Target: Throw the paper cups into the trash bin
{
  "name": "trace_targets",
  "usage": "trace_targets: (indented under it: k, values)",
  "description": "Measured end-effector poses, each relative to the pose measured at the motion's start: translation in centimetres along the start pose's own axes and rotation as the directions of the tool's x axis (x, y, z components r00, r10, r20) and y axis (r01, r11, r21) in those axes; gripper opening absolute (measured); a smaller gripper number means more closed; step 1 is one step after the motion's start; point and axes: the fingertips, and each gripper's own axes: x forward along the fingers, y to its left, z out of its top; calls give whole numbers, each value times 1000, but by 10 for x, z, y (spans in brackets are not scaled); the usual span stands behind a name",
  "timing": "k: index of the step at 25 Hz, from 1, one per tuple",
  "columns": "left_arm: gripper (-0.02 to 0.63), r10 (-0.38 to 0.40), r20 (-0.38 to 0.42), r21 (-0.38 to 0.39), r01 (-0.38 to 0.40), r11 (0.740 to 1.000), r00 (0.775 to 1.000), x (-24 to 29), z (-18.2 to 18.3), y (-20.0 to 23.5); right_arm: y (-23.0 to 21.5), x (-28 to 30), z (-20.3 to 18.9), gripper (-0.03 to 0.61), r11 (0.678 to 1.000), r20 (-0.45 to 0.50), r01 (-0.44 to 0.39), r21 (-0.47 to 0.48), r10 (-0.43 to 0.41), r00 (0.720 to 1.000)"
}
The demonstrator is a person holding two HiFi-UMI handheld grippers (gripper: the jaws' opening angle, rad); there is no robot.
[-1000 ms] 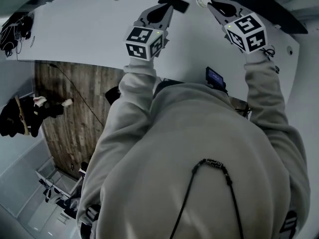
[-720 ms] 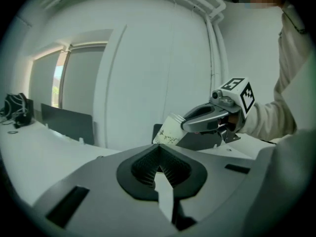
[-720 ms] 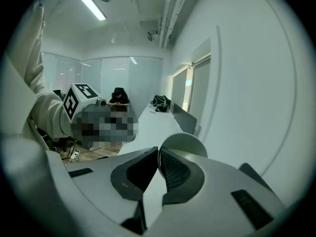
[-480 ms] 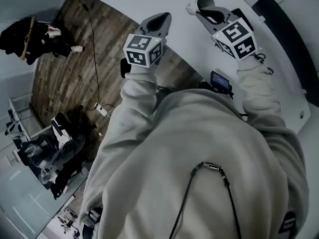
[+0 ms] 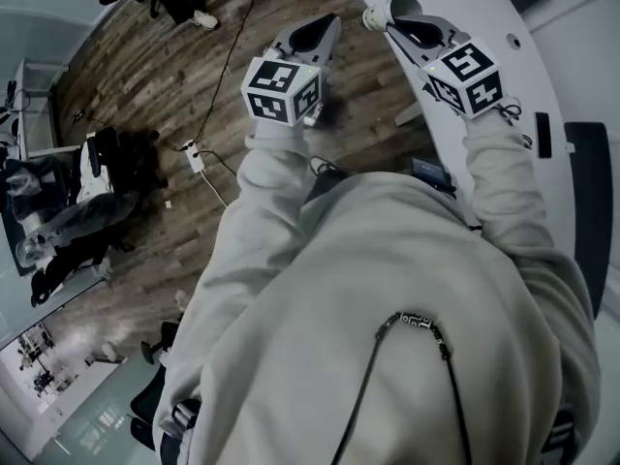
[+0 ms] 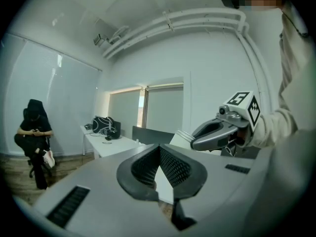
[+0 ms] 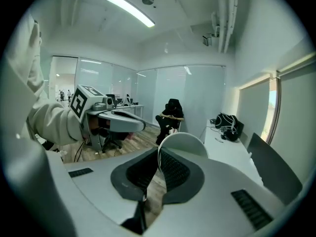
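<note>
A white paper cup (image 5: 391,10) lies on its side at the tip of my right gripper (image 5: 395,23), which is shut on the cup's rim. In the right gripper view the cup's wall (image 7: 183,143) stands pinched between the dark pads, right gripper (image 7: 159,156). My left gripper (image 5: 327,25) hangs beside it over the wooden floor, shut, with nothing held; in its own view the left gripper (image 6: 159,150) has its pads meeting at the tip. Each gripper shows in the other's view: right gripper (image 6: 195,141), left gripper (image 7: 142,126). No trash bin shows.
A white curved table (image 5: 489,37) runs along the right. Wooden floor (image 5: 184,76) fills the left, with a power strip and cable (image 5: 197,156) and chairs and gear (image 5: 107,168). A person in black sits by the wall (image 7: 171,115), (image 6: 34,132). A desk with bags (image 7: 224,132) stands by the window.
The view has swung left from over the white table to the wooden floor. Both grippers travelled with it, side by side; the right one still grips the cup.
</note>
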Motion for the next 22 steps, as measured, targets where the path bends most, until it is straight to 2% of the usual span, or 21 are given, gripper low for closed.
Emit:
trace_targets:
  k: [3, 6, 9, 15, 18, 22]
  values:
    - [-5, 66, 30, 8, -66, 998, 997, -35, 11, 57, 23, 46, 32, 38, 998, 4, -47, -49, 48, 999]
    - [-5, 97, 32, 20, -97, 995, 995, -69, 12, 94, 47, 81, 54, 38, 993, 16, -96, -62, 97, 995]
    - [-5, 147, 39, -13, -147, 989, 988, -101, 9, 133, 68, 113, 72, 38, 987, 21, -140, -79, 142, 990]
    - [-5, 212, 56, -19, -212, 977, 976, -145, 8, 172, 106, 162, 96, 38, 970, 2, -209, -123, 211, 977]
    - [-5, 267, 64, -40, -265, 964, 962, -169, 7, 194, 117, 180, 114, 38, 958, 1, -242, -154, 245, 970]
    - [-5, 364, 67, -52, -361, 931, 929, -200, 14, 229, 125, 207, 137, 38, 940, 20, -292, -177, 300, 954]
